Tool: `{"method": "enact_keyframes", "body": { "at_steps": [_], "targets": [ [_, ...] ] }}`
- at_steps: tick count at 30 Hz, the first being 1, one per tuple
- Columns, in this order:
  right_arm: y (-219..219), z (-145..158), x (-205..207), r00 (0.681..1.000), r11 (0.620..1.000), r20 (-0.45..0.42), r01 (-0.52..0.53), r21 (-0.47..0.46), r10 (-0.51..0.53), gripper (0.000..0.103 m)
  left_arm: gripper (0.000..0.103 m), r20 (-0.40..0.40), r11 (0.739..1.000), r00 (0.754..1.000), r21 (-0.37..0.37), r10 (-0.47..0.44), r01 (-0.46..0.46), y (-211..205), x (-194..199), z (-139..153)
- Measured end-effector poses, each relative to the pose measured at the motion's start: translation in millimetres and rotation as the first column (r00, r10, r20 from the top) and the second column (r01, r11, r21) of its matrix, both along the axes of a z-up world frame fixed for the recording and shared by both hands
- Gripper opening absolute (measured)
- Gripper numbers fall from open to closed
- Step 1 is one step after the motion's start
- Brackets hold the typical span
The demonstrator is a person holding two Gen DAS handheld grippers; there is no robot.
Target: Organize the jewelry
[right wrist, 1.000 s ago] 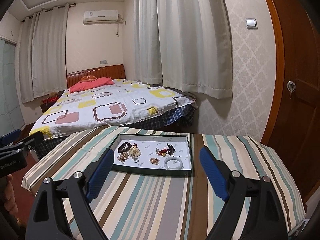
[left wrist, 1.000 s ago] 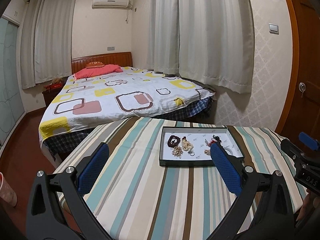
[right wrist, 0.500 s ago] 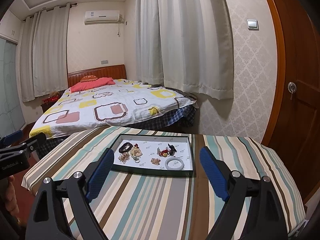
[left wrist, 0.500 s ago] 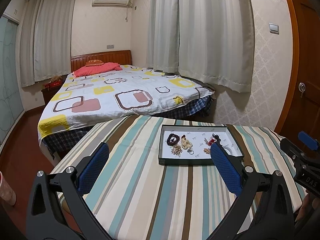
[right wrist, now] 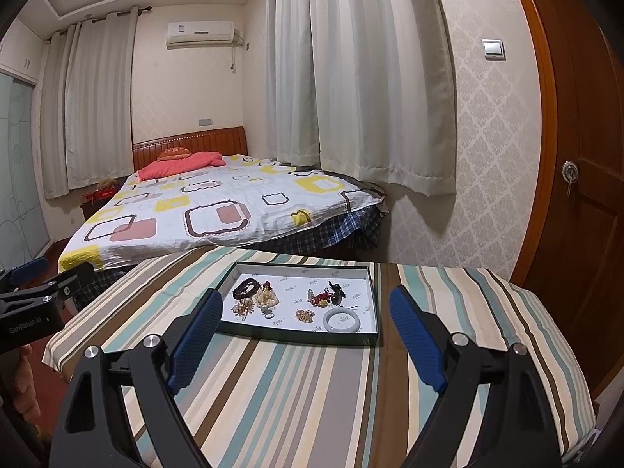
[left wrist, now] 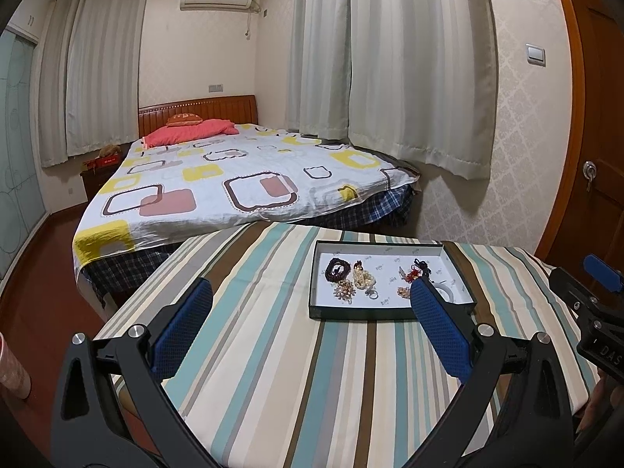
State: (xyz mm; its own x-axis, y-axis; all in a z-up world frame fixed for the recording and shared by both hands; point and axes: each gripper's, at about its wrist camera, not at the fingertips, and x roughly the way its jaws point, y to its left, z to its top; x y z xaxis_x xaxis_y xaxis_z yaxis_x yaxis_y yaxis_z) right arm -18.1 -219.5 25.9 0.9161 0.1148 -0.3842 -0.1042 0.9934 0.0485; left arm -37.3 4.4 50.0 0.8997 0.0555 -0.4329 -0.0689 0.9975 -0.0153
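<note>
A shallow dark tray (left wrist: 394, 314) (right wrist: 296, 334) with a white floor lies on the striped table. In it are a dark bead bracelet (right wrist: 245, 288), pearly and gold pieces (right wrist: 267, 297), a red and black charm (right wrist: 331, 292) and a pale jade bangle (right wrist: 343, 320). My left gripper (left wrist: 310, 292) is open and empty, above the table and left of the tray. My right gripper (right wrist: 306, 302) is open and empty, held just before the tray's near edge.
The striped tablecloth (left wrist: 296, 370) covers the table, whose far edge meets a bed (left wrist: 234, 183). A wooden door (right wrist: 585, 179) stands to the right, curtains (right wrist: 362, 78) behind. The right gripper shows at the left wrist view's right edge (left wrist: 585, 292).
Both grippers have moved slightly; the tray sits a little closer and lower in both views. Both stay open and empty.
</note>
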Motion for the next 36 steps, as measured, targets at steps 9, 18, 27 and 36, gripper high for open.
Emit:
{"method": "enact_keyframes", "body": {
  "at_steps": [9,18,27,36],
  "targets": [
    [-0.3,-0.3,0.3,1.000,1.000,0.000,0.000,0.000,0.000,0.085,0.099,-0.003,1.000,1.000,-0.001,-0.001,0.001,1.1,0.6,-0.2],
    [0.6,-2.2,1.1,1.000,1.000,-0.004,-0.002,0.000,0.002,0.085,0.099,-0.011,1.000,1.000,-0.007,0.009,-0.009,4.7,0.8,-6.2],
    [2.8,-6.2,1.6,1.000,1.000,-0.011,-0.005,0.000,0.005,0.085,0.099,-0.020,1.000,1.000,-0.007,-0.022,0.022,5.8,6.4,-9.6],
    [2.7,-9.1,3.8,1.000,1.000,-0.015,-0.011,0.003,0.011,0.085,0.099,-0.023,1.000,0.999,0.003,-0.026,0.026,8.6,15.7,-16.4]
  ]
}}
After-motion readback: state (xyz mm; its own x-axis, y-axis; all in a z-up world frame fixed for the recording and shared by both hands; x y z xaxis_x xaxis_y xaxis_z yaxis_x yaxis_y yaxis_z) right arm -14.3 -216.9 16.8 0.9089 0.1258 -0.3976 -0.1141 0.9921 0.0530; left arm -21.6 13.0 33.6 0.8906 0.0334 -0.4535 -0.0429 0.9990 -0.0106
